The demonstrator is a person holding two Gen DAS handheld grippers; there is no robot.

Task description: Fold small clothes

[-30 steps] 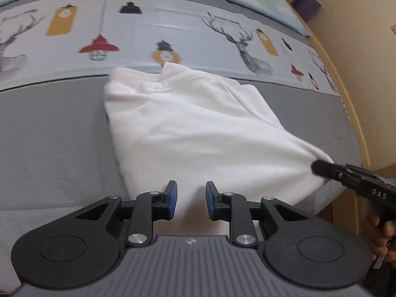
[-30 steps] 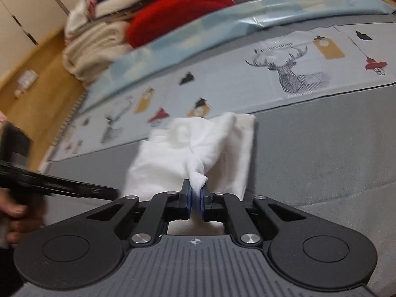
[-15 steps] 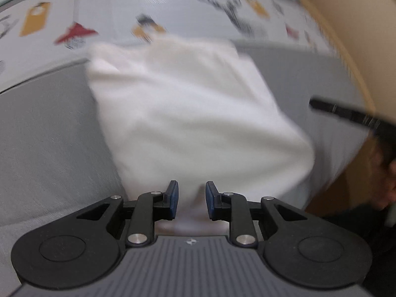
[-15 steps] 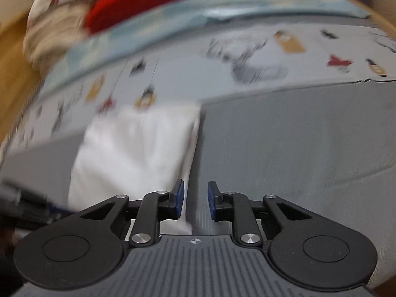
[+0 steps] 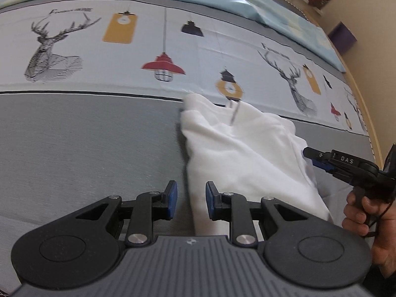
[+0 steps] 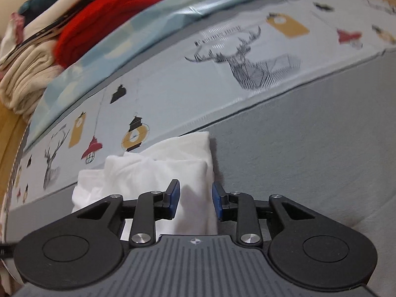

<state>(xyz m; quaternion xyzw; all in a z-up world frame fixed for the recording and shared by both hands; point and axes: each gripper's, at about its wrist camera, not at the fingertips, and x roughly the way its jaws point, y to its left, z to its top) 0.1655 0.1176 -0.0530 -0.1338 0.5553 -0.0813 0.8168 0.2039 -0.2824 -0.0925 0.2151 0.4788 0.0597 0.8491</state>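
White garment (image 6: 158, 173) under right gripper (image 6: 195, 198) (folded)

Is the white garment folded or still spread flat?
Folded: the white garment lies on the grey bedding as a compact stack, with doubled layers visible along its far edge.

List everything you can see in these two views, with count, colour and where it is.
white folded cotton garment: one, white, on the grey band of the bed, below the printed strip
printed bed sheet: one, grey band plus pale strip with deer and lamps, under the garment
light blue quilt: one, pale blue, along the bed's far side
pile of folded clothes: one pile, red, cream, dark green, far left in the right wrist view
left hand-held gripper: black, blue pads, open
right hand-held gripper: black, blue pads, open over the garment's edge
hand: one, holding the right gripper
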